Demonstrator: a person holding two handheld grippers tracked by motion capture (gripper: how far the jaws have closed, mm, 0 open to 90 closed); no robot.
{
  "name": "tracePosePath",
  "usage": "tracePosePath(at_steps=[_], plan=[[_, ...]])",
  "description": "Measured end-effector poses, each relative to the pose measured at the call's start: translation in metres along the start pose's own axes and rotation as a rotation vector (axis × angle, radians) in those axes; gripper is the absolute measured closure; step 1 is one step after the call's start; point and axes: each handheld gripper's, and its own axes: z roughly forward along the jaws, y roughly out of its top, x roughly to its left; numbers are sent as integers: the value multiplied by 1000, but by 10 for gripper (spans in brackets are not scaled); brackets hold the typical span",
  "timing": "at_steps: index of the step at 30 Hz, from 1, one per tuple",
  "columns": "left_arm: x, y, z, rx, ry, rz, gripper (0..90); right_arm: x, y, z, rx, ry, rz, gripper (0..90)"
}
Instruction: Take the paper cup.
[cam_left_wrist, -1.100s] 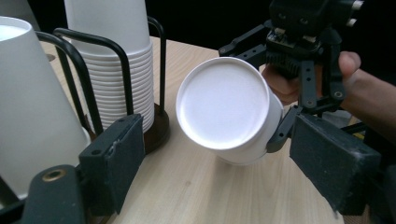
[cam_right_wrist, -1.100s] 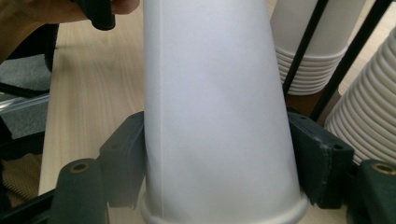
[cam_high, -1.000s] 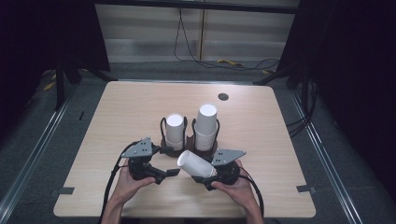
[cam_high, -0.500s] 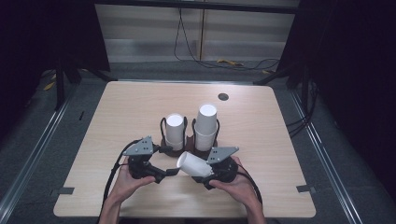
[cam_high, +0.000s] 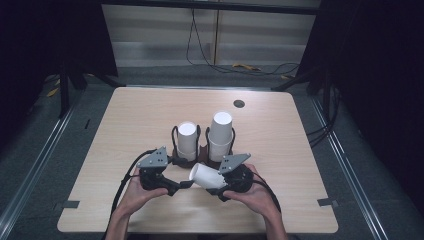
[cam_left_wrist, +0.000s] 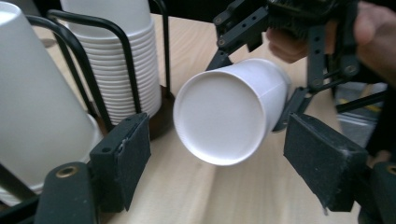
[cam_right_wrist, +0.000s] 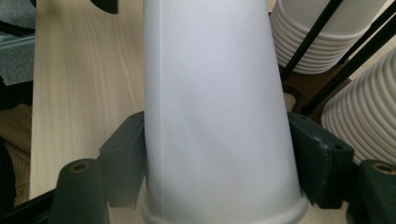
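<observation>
Right gripper view is looking straight up the side of a white cup (cam_right_wrist: 219, 112), both pads of the right gripper (cam_right_wrist: 219, 154) pressing on its wall near the rolled rim — a firm clamp. Left gripper view is showing the same cup end-on, its closed bottom pointing between the jaws of the left gripper (cam_left_wrist: 219, 163); those jaws have just been closing, yet they are standing apart on either side of the cup's base, touching nothing. From the high view the cup (cam_high: 207, 176) is lying sideways above the table (cam_high: 125, 120), between the two hands and just in front of the holder (cam_high: 200, 150). Farther back, two stacks of cups are sitting in that holder, the right stack (cam_high: 220, 135) taller than the left stack (cam_high: 187, 140). By my reading, one cup is already pulled free — the handover to the left gripper is beginning, and wherever the cup is meant to go is not yet settled.
</observation>
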Motion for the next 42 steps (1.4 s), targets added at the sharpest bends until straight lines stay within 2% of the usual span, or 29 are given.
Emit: tracePosePath(at_steps=[7, 10, 13, 18, 21, 22, 25, 33, 35, 38, 39, 41, 42], plan=[[1, -1, 3, 12, -22, -14, 211, -3, 6, 2, 25, 13, -19, 278], [2, -1, 5, -3, -47, -45, 183, -4, 9, 3, 46, 20, -40, 278], [2, -1, 7, 18, -49, -30, 209, -3, 13, 3, 63, 28, -53, 278], [4, -2, 9, 36, -63, -50, 204, -2, 18, 3, 107, 27, -74, 279], [6, -3, 10, 63, -48, -62, 222, -2, 20, 2, 127, 22, -85, 280], [6, -3, 10, 64, -57, -65, 224, -3, 21, 2, 132, 17, -96, 280], [6, -2, 12, 71, -65, -52, 239, -3, 22, 3, 142, 23, -91, 280], [9, -2, 16, 109, -73, -61, 232, -1, 23, 9, 201, 24, -114, 282], [10, -2, 17, 117, -88, -60, 232, -1, 24, 10, 202, 31, -118, 282], [9, -2, 20, 141, -90, -51, 232, 0, 25, 12, 215, 31, -122, 283], [9, -2, 21, 149, -92, -47, 232, 0, 26, 12, 214, 28, -136, 283], [10, -2, 22, 162, -92, -49, 232, 1, 27, 12, 218, 33, -132, 284], [10, -2, 23, 157, -95, -53, 232, 0, 27, 12, 220, 32, -146, 284]])
